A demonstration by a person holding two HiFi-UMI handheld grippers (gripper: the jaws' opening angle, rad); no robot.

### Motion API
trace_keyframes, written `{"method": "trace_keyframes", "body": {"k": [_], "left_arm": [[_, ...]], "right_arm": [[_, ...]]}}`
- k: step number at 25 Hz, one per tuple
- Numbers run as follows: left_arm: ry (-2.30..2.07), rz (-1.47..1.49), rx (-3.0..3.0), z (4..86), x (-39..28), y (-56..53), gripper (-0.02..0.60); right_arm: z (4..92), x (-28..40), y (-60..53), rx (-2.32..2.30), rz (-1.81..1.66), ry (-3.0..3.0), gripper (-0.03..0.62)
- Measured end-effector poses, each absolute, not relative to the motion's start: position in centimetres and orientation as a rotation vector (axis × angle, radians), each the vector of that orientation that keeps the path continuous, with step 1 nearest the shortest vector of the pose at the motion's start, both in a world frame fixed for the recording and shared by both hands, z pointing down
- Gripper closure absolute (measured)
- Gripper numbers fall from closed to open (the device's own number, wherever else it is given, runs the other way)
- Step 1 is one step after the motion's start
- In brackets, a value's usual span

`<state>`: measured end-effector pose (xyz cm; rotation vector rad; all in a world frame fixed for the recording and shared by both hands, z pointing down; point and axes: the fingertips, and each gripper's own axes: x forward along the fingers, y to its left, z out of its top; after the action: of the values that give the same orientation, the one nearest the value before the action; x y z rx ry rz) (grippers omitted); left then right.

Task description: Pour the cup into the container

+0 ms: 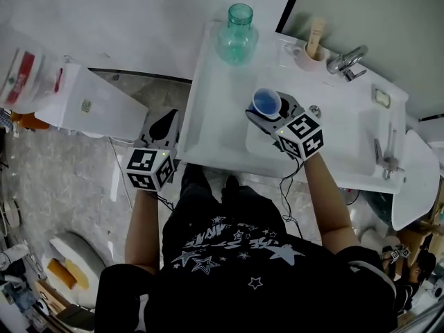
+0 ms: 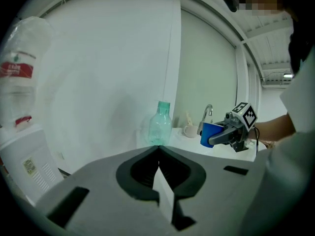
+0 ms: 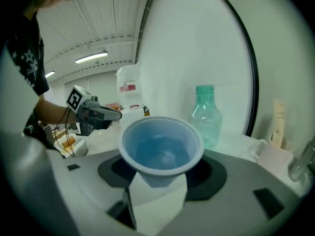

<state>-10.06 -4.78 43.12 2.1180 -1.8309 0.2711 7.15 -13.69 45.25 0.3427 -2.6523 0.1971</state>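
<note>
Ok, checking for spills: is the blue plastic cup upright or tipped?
Upright. The blue plastic cup sits rim-up in the right gripper, with liquid lying level inside.

The clear jug [image 2: 22, 77] is cut off at the left gripper view's edge.
</note>
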Motion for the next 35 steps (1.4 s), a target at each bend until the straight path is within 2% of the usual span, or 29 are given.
{"method": "trace_keyframes", "body": {"k": [17, 35], "left_arm": [[-1.522, 0.259, 2.444, 39.1, -13.4, -18.0, 0.569], [-1.344, 0.222, 2.6, 35.9, -14.2, -28.0, 0.57]], "right_arm": [[38.7, 5.0, -22.2, 0.649, 0.263, -2.591, 0.326], [34.0, 2.9, -32.4, 0.824, 0.002, -2.334, 0.333]]}}
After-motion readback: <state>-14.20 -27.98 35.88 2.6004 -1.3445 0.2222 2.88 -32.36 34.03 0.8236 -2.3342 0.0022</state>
